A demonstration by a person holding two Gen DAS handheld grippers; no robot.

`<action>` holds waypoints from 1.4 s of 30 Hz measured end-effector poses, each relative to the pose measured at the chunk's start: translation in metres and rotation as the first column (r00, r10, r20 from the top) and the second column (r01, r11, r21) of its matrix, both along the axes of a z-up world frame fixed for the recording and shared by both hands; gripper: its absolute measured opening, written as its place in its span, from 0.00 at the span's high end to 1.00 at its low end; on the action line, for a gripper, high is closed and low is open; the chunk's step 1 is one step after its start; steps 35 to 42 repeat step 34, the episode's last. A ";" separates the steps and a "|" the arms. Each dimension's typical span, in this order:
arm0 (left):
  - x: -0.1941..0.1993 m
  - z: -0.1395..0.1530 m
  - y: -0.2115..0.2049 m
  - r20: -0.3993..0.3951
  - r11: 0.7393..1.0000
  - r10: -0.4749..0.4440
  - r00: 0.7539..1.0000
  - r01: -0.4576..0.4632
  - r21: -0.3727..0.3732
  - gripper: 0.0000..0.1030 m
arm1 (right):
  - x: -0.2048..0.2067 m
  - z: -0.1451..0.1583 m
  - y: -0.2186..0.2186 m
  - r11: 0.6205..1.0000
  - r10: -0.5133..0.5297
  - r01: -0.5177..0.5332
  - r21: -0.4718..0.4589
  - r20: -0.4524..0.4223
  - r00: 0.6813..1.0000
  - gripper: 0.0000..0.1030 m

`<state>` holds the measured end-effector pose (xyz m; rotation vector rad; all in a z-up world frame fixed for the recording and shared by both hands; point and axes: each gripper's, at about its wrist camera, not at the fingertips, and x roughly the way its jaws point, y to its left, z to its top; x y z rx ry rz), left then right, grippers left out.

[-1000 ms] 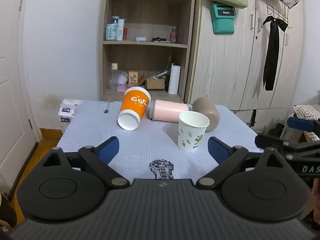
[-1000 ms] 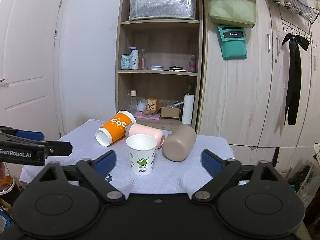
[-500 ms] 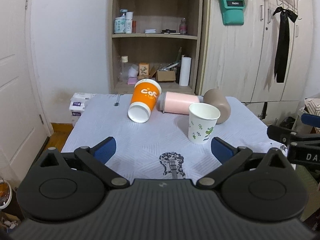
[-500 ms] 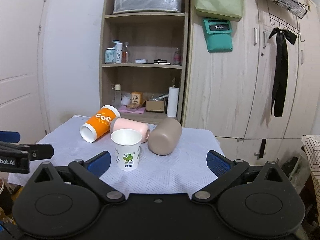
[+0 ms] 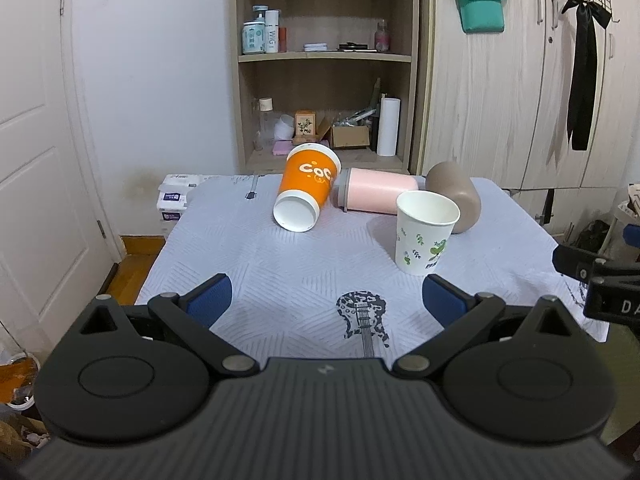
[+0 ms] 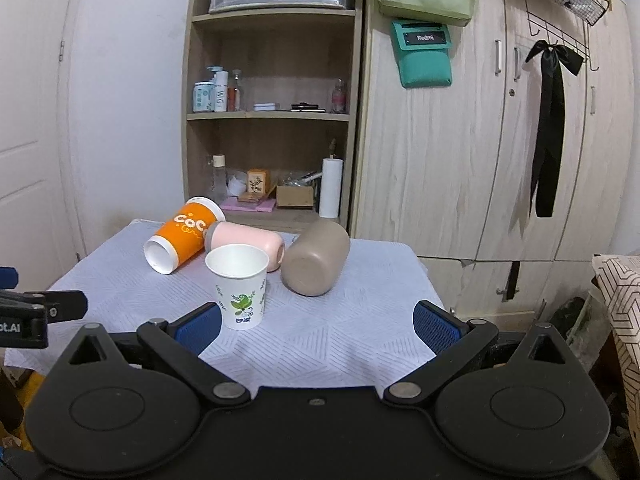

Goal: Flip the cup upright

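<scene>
left wrist view: left gripper [image 5: 324, 300] wide, empty; right gripper [image 6: 316, 322] wide too. approach step probably; next, reaching to lying orange cup [image 5: 308, 192], white cup [image 5: 424, 232] already upright.

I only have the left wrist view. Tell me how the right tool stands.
Observer: The right tool is open, with nothing between its jaws.
Operator: Report which end of the brown cup faces it.
Observer: The brown cup lies on its side, closed base toward the right tool.
Operator: Name the cup nearest that tool.
Observer: The white paper cup, upright, stands nearest, toward the tool's left side.
</scene>
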<state>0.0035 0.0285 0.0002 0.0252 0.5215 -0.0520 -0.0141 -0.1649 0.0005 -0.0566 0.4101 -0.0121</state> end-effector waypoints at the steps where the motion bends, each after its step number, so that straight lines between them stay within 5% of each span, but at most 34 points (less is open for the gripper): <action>1: 0.000 0.000 0.000 -0.002 1.000 0.002 1.000 -0.002 0.003 0.00 | 0.000 0.000 0.000 1.000 -0.002 0.002 -0.001 -0.001 1.000 0.00; 18: -0.003 -0.004 -0.005 0.030 0.995 0.045 0.999 -0.048 0.083 0.00 | -0.002 0.001 0.005 1.000 0.002 -0.002 -0.020 -0.003 1.000 0.00; 42: -0.006 -0.004 -0.004 0.049 0.996 0.027 0.998 -0.031 0.079 0.00 | -0.001 -0.001 0.007 0.999 0.000 -0.001 -0.033 -0.013 1.000 0.00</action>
